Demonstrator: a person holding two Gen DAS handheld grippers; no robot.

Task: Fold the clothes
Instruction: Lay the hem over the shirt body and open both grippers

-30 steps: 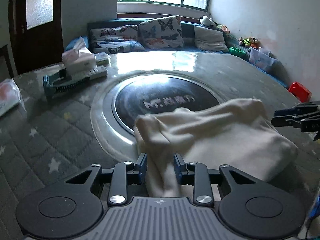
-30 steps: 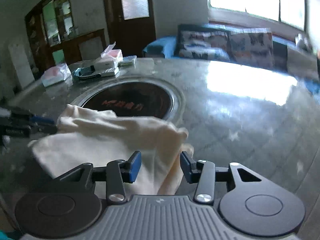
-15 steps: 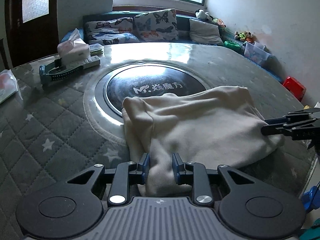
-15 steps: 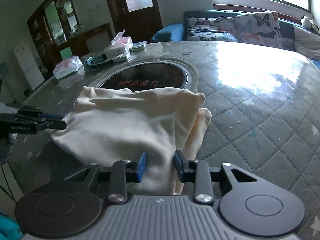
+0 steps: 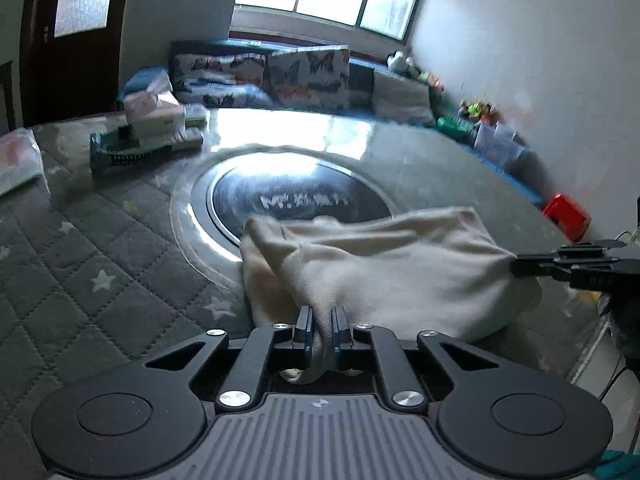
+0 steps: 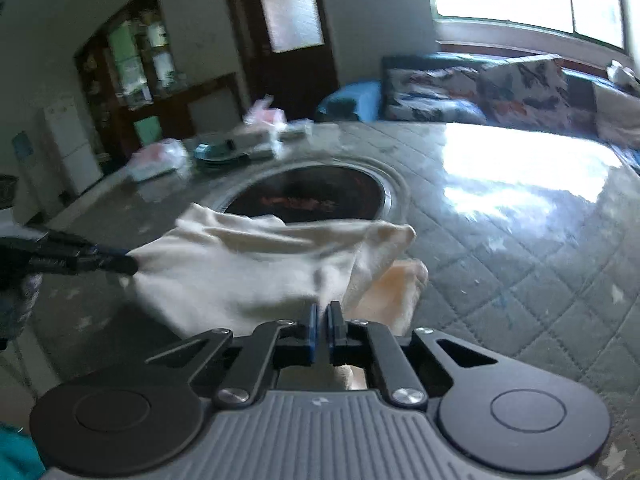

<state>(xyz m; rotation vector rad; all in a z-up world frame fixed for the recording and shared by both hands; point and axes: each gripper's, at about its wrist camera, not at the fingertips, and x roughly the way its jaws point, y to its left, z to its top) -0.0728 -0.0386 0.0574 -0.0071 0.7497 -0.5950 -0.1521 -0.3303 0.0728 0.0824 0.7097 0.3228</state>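
Note:
A cream garment (image 5: 400, 276) lies bunched on the near side of a round quilted table, partly over the black centre disc (image 5: 296, 200). My left gripper (image 5: 321, 328) is shut on a fold of its near edge. My right gripper (image 6: 322, 330) is shut on the garment's (image 6: 248, 268) other edge. The right gripper also shows in the left wrist view (image 5: 520, 266) pinching the cloth's right corner. The left gripper shows in the right wrist view (image 6: 128, 266) at the cloth's left corner. The cloth is stretched between them, lifted slightly.
A tissue box (image 5: 152, 110), a dark green brush (image 5: 132, 152) and a plastic bag (image 5: 16, 164) sit at the table's far left. A sofa with butterfly cushions (image 5: 280, 76) stands behind. A red box (image 5: 568, 216) lies on the floor at right.
Both grippers have closed tight on the garment's edges and pulled it taut and upward. The cloth has drawn nearer and away from the centre disc.

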